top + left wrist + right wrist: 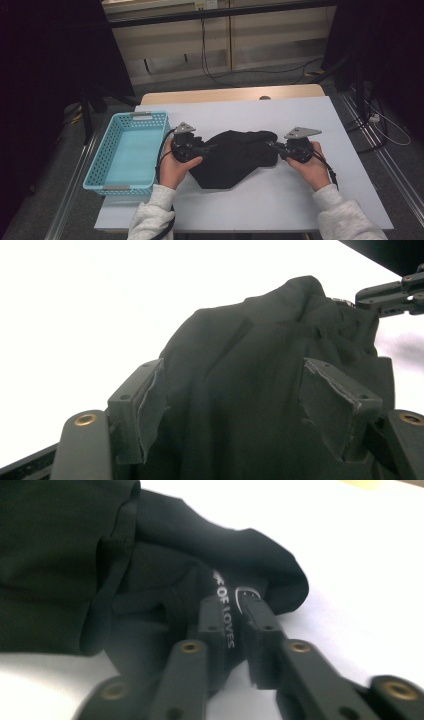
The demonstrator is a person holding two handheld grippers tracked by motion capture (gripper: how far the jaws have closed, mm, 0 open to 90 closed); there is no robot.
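The work in hand was judged to be the folding or tidying of a black garment (235,157), prob. for putting it into the blue basket (107,172) afterwards. This was judged as only half done: the garment was seen in a loose, crumpled heap on the white worktop (310,200), w/ no neat fold yet, and the basket held nothing that could be seen. So the shaping, the lifting and the placing were all considered as left to do.

The left hand-held gripper (206,148) was held at the left edge of the heap. In the left gripper view its jaws were spread wide, w/ the cloth (235,405) lying between the pads (332,400) but not pressed by them; no grip was made on that side.

The right hand-held gripper (274,145) was at the right end of the garment. In the right gripper view its jaws were nearly pressed together and a fold of the fabric, near a white printed text (226,615), was pinched between them.

The garment was black, matt and soft, approx. in the centre of the worktop, just right of the basket but apart from it. Thick rolled folds and a stitched hem were noticed. Which kind of garment it was could not be told.
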